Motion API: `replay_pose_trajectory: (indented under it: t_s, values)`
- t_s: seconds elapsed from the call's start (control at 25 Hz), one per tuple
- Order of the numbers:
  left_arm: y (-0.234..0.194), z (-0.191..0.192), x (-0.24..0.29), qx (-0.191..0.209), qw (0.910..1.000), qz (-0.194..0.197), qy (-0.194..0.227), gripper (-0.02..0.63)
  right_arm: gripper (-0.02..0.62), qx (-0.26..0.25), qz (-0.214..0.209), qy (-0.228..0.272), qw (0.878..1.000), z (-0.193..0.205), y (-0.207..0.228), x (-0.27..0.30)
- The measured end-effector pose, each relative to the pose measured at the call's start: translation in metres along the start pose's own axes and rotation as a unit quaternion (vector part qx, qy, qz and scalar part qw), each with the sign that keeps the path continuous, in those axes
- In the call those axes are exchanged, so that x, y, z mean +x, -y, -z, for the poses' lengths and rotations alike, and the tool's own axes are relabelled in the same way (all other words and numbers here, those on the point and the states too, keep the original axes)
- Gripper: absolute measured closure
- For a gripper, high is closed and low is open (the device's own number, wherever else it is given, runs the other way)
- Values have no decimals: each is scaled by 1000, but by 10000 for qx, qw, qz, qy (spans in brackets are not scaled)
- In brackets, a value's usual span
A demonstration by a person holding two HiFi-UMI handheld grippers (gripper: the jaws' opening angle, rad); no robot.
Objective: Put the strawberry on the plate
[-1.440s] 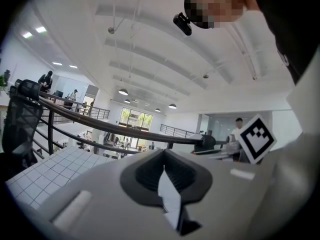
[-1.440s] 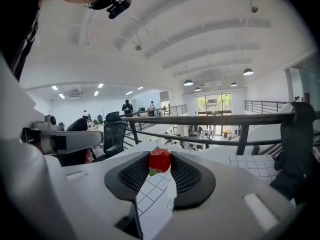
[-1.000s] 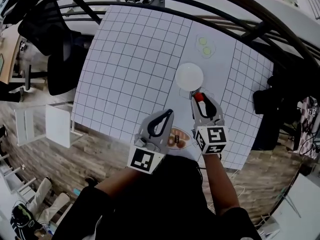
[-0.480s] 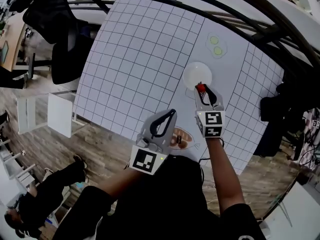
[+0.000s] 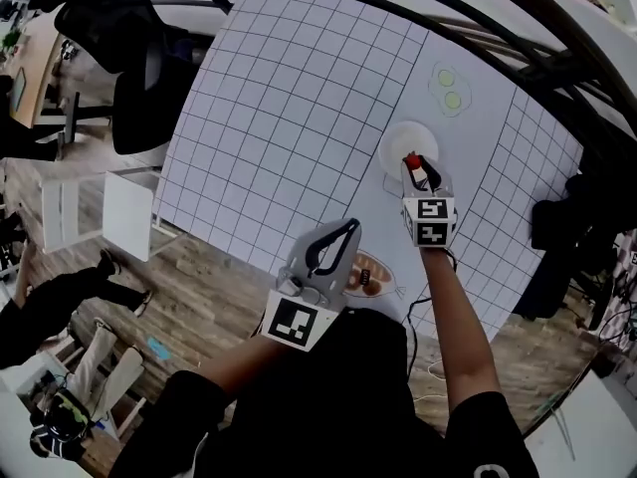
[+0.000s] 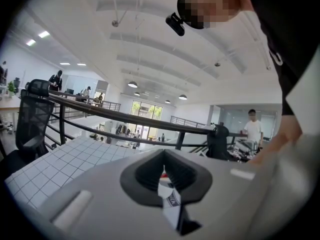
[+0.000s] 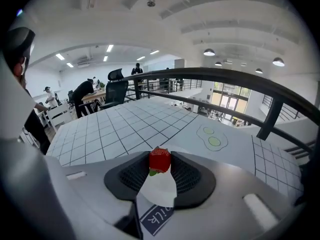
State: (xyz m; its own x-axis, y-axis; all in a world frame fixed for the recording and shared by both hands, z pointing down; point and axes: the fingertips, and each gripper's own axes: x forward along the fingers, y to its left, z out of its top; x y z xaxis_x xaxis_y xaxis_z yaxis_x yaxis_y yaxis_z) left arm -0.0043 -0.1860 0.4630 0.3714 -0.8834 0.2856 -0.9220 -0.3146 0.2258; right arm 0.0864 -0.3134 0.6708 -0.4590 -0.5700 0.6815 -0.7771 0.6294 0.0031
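In the head view a white round plate [image 5: 406, 142] lies on the gridded table. My right gripper [image 5: 413, 161] is shut on a red strawberry [image 5: 411, 159], which hangs over the plate's near rim. The right gripper view shows the strawberry [image 7: 160, 160] pinched between the dark pads [image 7: 186, 176], with the white plate [image 7: 159, 189] below it. My left gripper [image 5: 349, 226] hovers nearer the table's front edge, off to the left of the right one. Its jaws meet at the tips and hold nothing; in its own view the left gripper [image 6: 162, 156] points out over the table.
A flat fried-egg piece [image 5: 450, 88] lies beyond the plate. A clear tray [image 5: 366, 275] with brown items sits at the table's near edge, between my arms. A black railing [image 5: 498, 23] curves behind the table, and an office chair [image 5: 124, 38] stands at the left.
My right gripper has moved away from me and downward with the strawberry, from short of the plate to over its near rim. The left gripper has stayed about where it was.
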Motion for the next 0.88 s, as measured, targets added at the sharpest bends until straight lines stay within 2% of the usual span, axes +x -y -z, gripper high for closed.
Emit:
replay_pose_trajectory:
  t_s: [0.4, 0.68, 0.88]
  values:
    - [-12, 5, 1, -107, 9996, -221, -166, 597, 465, 73, 229, -471, 9986, 29, 19, 41]
    - [-23, -4, -8, -275, 9988, -376, -124, 597, 465, 181, 184, -682, 9973, 40, 18, 58]
    - [-21, 3, -11, -305, 9987, -350, -201, 597, 463, 36, 212, -887, 9958, 49, 20, 64]
